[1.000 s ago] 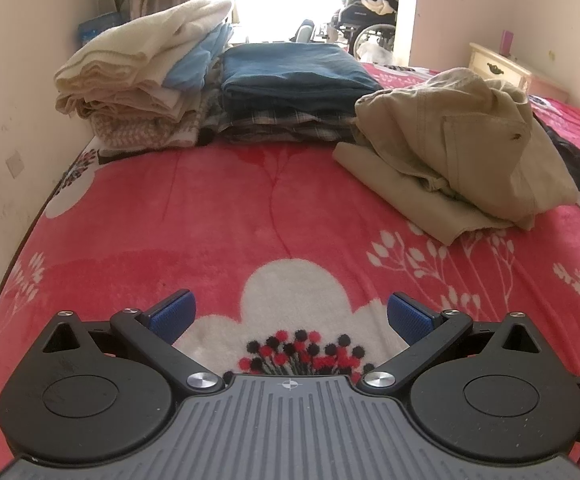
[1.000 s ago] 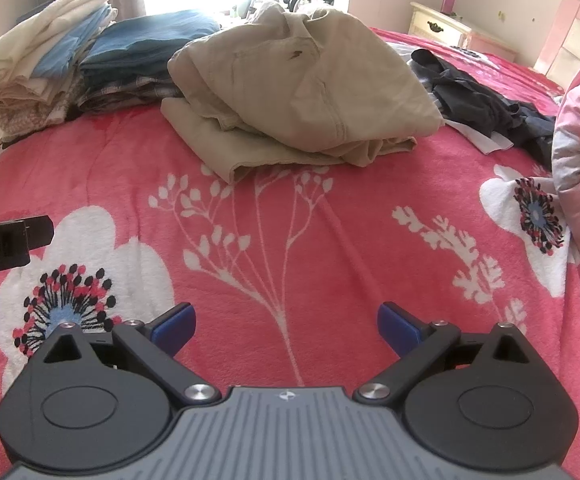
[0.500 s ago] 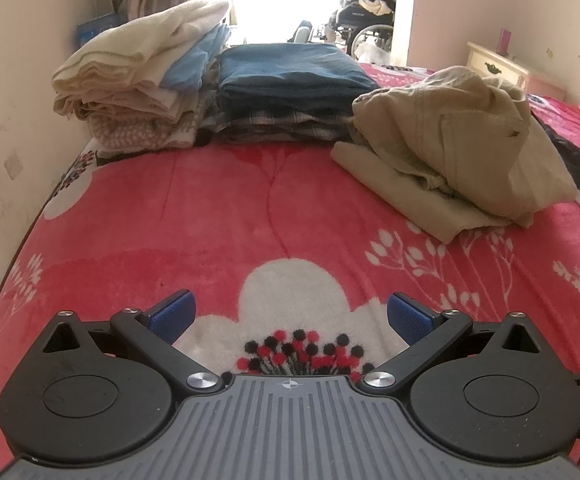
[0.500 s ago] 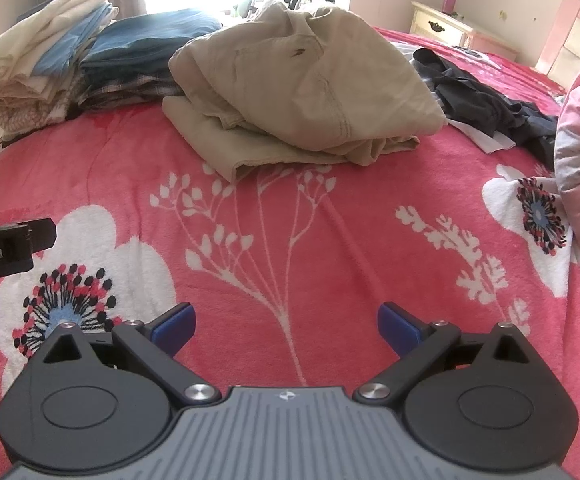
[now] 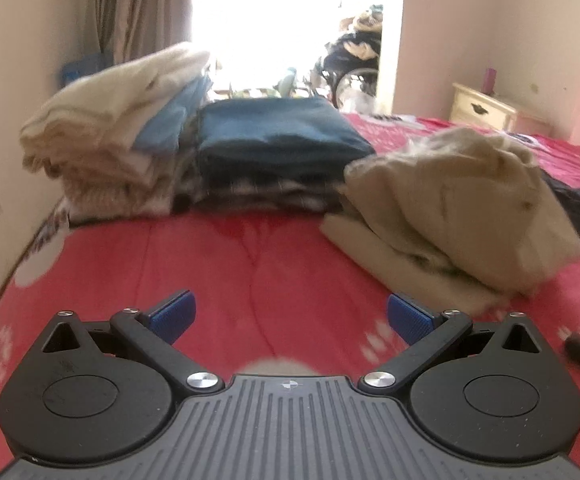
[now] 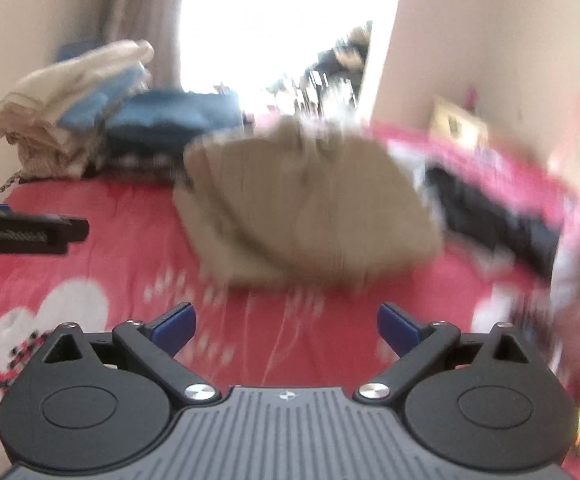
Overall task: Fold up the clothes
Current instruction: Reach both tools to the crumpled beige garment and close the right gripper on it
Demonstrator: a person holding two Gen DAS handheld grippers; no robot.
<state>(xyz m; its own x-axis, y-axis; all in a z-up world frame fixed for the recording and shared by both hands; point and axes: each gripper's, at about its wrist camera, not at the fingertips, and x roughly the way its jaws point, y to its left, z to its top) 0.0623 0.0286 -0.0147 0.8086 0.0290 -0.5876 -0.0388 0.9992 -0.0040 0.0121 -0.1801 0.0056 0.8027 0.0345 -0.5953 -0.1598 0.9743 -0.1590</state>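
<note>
Both the left gripper (image 5: 289,316) and right gripper (image 6: 286,322) have jaws spread wide, holding nothing. The crumpled tan clothes (image 5: 462,204) lie mid-bed, ahead. A quick grab might catch only one loose layer.

Bright daylight poured through a tall window (image 5: 290,20) between pale cream walls (image 5: 502,20); a cream wooden nightstand (image 5: 482,110) stood opposite.
</note>
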